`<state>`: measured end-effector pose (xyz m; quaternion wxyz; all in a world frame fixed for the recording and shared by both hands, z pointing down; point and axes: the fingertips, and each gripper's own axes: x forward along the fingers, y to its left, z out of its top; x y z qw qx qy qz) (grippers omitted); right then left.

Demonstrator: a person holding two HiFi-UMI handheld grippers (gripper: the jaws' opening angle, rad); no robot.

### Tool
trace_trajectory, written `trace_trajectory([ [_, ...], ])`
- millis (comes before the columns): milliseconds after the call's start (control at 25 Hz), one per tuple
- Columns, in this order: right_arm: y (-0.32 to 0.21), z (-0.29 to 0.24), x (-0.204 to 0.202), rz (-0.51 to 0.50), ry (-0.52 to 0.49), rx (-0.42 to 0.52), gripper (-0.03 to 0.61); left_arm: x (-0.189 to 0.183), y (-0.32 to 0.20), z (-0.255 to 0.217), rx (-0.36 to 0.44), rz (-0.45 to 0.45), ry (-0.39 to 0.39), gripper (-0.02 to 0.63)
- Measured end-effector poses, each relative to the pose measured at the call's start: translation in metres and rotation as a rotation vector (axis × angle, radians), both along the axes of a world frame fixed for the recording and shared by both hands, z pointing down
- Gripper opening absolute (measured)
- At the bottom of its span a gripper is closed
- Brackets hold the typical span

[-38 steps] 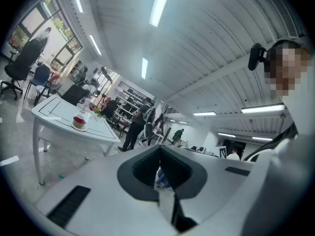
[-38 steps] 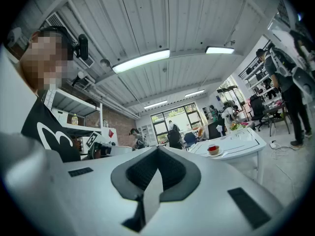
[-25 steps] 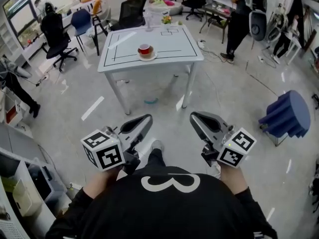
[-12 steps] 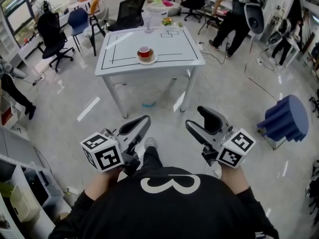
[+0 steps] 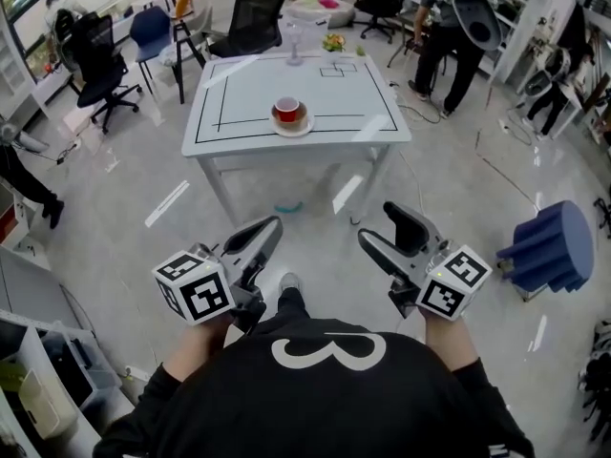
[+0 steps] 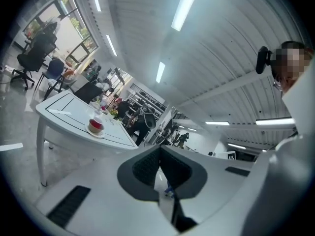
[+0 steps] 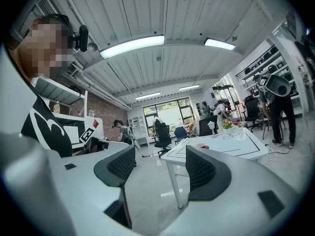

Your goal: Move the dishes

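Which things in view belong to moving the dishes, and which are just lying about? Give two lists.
Job in hand:
cup
saucer under it
table
left claw, shut
right claw, just been opening, nothing between its jaws

Lying about:
flowers
black chair
blue chair

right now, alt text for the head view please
A person holds a shut left gripper and a right gripper, its empty jaws just opened, toward a white table bearing a red cup on a saucer.
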<state>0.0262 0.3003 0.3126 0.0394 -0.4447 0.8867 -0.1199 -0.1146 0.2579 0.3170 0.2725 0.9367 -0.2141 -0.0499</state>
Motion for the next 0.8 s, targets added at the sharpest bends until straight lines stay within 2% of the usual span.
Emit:
trace_trajectory([
  [240,-0.069,0.006,0.018,0.033,-0.018,-0.053,0.304,0.014,-0.084,0.003,-0.011,0.015,-0.012,0.003],
  [480,-0.155,0.016,0.039,0.072,-0.050,-0.134,0.301,0.027,-0.171,0.015,-0.068,0.032,-0.028,0.003],
  [800,-0.278,0.038,0.033,0.039,-0.079,-0.201,0.298,0.024,-0.282,0.047,-0.107,0.000,-0.094,0.003],
])
